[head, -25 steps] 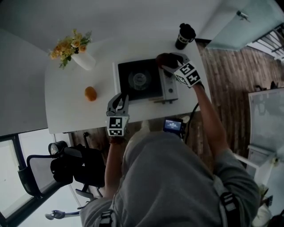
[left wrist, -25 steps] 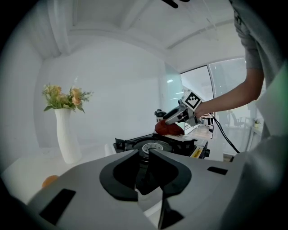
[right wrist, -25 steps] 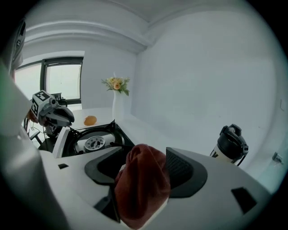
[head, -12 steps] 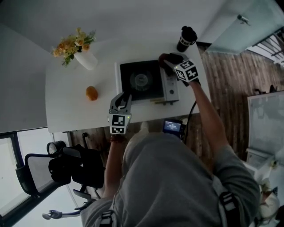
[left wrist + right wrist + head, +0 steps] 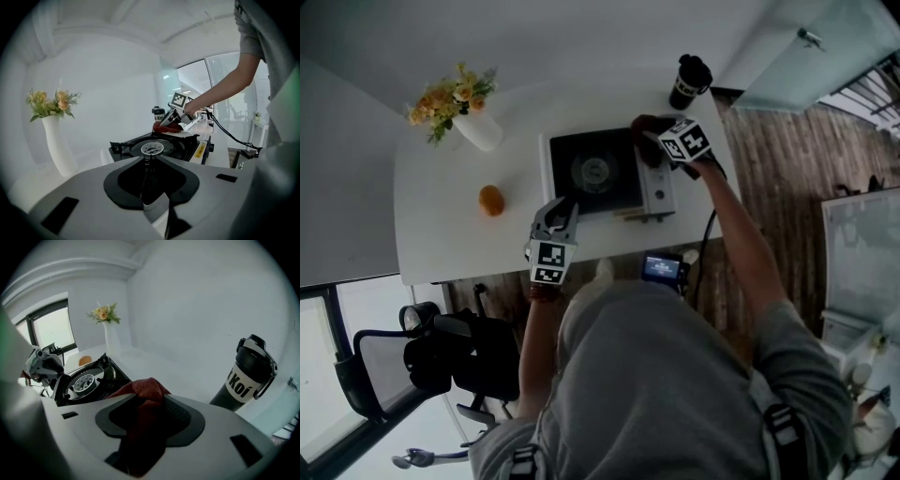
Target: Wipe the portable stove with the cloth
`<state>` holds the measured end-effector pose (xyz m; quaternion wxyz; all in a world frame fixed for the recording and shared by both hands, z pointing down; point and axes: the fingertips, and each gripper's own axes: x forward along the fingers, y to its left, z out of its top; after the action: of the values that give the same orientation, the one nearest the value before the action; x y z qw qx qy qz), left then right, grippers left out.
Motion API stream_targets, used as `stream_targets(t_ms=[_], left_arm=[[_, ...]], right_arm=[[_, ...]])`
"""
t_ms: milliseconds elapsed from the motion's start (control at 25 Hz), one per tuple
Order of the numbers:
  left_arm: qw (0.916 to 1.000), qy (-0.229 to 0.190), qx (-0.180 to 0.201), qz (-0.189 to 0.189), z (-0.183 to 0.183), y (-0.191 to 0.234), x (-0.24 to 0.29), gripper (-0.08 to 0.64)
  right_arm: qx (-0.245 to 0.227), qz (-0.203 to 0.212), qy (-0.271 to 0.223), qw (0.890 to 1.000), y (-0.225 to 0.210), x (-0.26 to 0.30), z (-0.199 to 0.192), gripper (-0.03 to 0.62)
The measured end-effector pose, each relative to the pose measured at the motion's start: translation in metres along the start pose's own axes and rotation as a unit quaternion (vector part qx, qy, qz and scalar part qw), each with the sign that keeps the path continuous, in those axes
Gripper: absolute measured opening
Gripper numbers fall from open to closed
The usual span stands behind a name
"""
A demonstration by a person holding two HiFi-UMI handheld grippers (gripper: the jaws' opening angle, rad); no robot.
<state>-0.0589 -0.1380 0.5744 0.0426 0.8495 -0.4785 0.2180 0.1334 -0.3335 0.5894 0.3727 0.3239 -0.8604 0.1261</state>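
The portable stove (image 5: 595, 173) has a black top with a round burner and a silver side panel, and it stands mid-table. A dark red cloth (image 5: 643, 127) lies bunched on its far right corner. My right gripper (image 5: 661, 141) is down on that cloth. In the right gripper view the cloth (image 5: 143, 394) fills the gap of the closing jaws and is pinched there, with the stove (image 5: 84, 380) just beyond. My left gripper (image 5: 555, 217) hovers at the stove's near left corner. Its jaws (image 5: 149, 159) are closing to a thin slit with nothing between them.
A black travel cup (image 5: 689, 80) stands just past the right gripper. A white vase of yellow flowers (image 5: 473, 122) and an orange (image 5: 491, 199) sit on the table's left half. The table's near edge runs under the left gripper, with an office chair (image 5: 441, 352) below.
The right gripper has sunk onto the cloth at the stove's far right corner and drawn its jaws in around it. The left gripper has stayed about where it was.
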Motion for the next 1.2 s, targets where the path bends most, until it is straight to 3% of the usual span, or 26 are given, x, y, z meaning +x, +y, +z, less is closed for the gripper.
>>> stream_targets(t_ms=[560,1200], left_arm=[[0.9992,0.026,0.020,-0.022,-0.005,-0.007,0.006,0.101],[0.9986,0.039,0.035,-0.007,-0.009,-0.004,0.008,0.114]], right_arm=[[-0.018,-0.015,0.007,1.000,0.008,-0.004,-0.003,0.152],[-0.030,-0.013,-0.004,0.999,0.031,-0.017,-0.022,0.146]])
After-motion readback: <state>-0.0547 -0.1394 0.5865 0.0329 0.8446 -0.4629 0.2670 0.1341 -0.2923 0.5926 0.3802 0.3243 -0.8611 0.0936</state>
